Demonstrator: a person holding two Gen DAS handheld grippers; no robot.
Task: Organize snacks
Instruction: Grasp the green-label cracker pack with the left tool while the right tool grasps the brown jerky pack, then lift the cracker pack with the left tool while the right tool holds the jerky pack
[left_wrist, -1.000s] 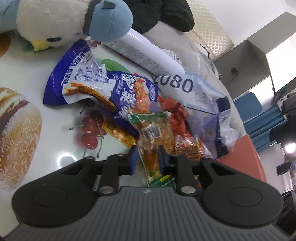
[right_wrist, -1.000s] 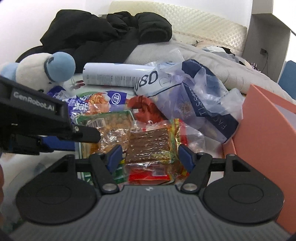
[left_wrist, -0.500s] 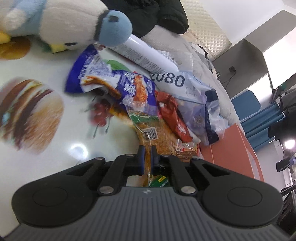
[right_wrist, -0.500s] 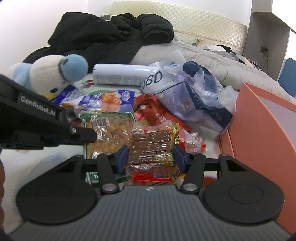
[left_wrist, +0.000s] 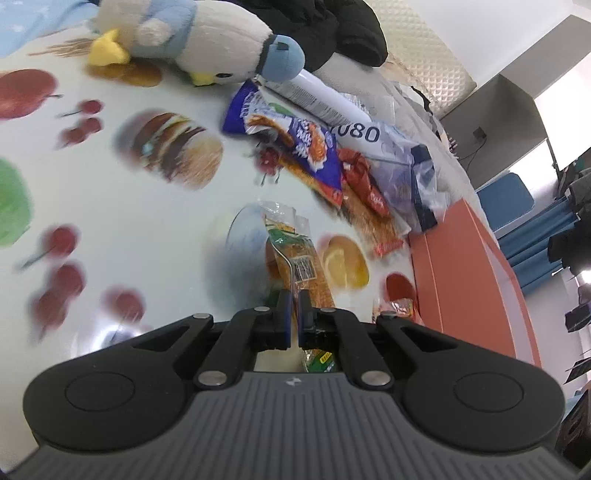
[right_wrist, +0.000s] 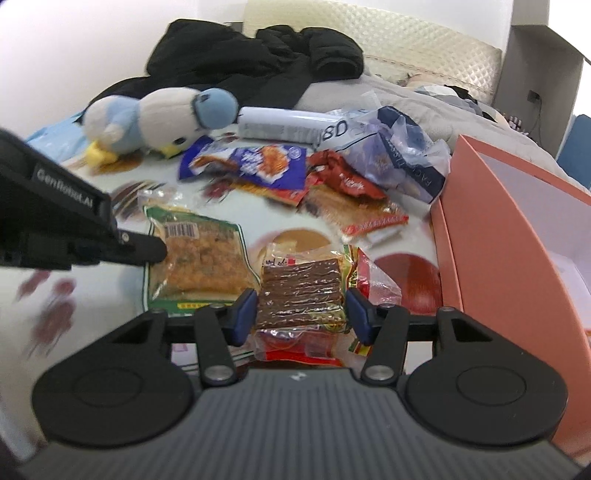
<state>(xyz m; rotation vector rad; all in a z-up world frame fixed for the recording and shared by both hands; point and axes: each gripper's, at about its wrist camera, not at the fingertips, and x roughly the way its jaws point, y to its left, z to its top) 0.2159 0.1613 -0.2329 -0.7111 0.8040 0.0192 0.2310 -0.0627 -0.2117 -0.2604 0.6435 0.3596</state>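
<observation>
The left gripper (left_wrist: 291, 308) is clamped on a green-edged snack pack (left_wrist: 297, 258), which extends ahead of its pads; beside it, the right gripper (right_wrist: 301, 314) grasps a pack of brown sticks (right_wrist: 301, 291) between its blue pads; an orange box (right_wrist: 517, 240) stands right of both.

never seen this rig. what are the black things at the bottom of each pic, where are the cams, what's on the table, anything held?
No robot here: a person carries a hand-held gripper in each hand, and a fisheye camera on each looks forward along its two fingers. The black shapes at the bottom are those grippers.

The left hand-held gripper is shut on a green-edged snack pack. The right hand-held gripper grips a pack of brown sticks by its sides.

On the food-print table lie a blue snack bag, red packets, a clear plastic bag, a white tube and a plush bird. An orange box stands on the right.
</observation>
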